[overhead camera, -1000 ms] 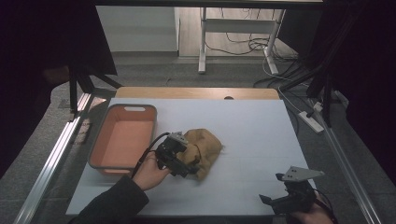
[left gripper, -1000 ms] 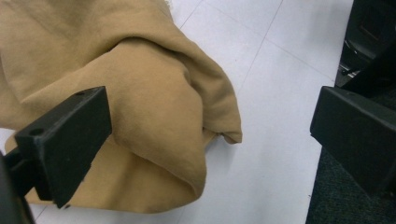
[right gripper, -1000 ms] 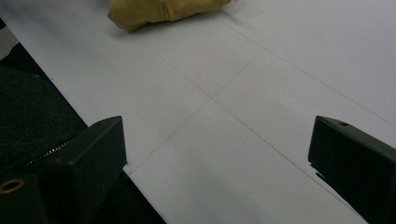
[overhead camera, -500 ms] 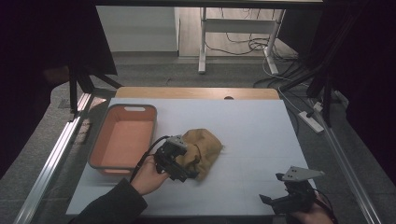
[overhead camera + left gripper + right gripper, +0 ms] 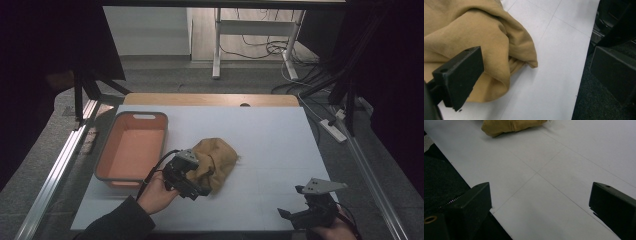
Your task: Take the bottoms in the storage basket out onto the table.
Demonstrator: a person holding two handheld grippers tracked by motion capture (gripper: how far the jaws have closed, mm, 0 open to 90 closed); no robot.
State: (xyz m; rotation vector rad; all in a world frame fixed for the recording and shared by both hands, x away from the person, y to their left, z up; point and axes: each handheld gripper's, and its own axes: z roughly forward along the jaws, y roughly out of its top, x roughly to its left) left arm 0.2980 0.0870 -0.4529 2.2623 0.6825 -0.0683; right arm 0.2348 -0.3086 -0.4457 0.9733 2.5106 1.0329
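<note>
A crumpled tan cloth (image 5: 217, 157) lies in the middle of the white table (image 5: 270, 135). My left gripper (image 5: 187, 176) is at the cloth's near left side, held by a hand. In the left gripper view the cloth (image 5: 474, 30) bulges between the parted jaws of the left gripper (image 5: 535, 62), and one jaw rests against its folds. My right gripper (image 5: 300, 215) is at the near right corner, open over bare table, far from the cloth. In the right gripper view the right gripper (image 5: 540, 202) has nothing between its jaws, and the cloth (image 5: 506, 126) shows at the top.
A salmon plastic bin (image 5: 107, 150) with nothing in it stands at the left of the table, just beside the left hand. Bare white table (image 5: 564, 157) stretches to the right of the cloth. Metal rails and dark floor surround the table.
My left gripper has slid a little toward the near edge along the cloth's side. The cloth and the right gripper have barely moved.
</note>
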